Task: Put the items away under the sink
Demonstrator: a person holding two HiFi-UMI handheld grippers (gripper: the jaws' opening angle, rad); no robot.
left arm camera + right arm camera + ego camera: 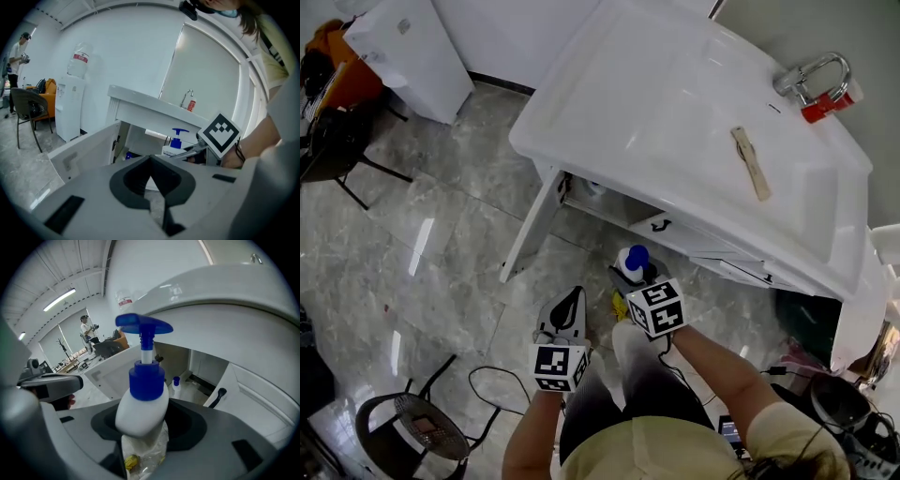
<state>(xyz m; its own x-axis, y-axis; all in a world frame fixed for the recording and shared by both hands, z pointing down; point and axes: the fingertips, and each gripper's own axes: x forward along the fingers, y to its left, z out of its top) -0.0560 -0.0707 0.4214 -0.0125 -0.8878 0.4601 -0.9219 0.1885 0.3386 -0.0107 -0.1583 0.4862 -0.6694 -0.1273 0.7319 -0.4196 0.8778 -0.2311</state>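
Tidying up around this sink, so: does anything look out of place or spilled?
Nothing spilled or damaged. Only a wooden stick lies slantwise on the white sink, loose and apart from the red can by the faucet.

On the white sink bench point(675, 103) a flat wooden stick point(752, 162) lies right of centre, with the chrome tap point(811, 73) and a red can point(823, 106) behind it at the edge. Under the bench the white cabinet door point(530, 230) stands open at the left. Before the opening, the white pump bottle with blue head point(632, 262) sits between the right tongs point(630, 279); a small blue-capped white bottle point(176, 386) stands inside. The left tongs point(575, 298) are left of the pump bottle, apart.
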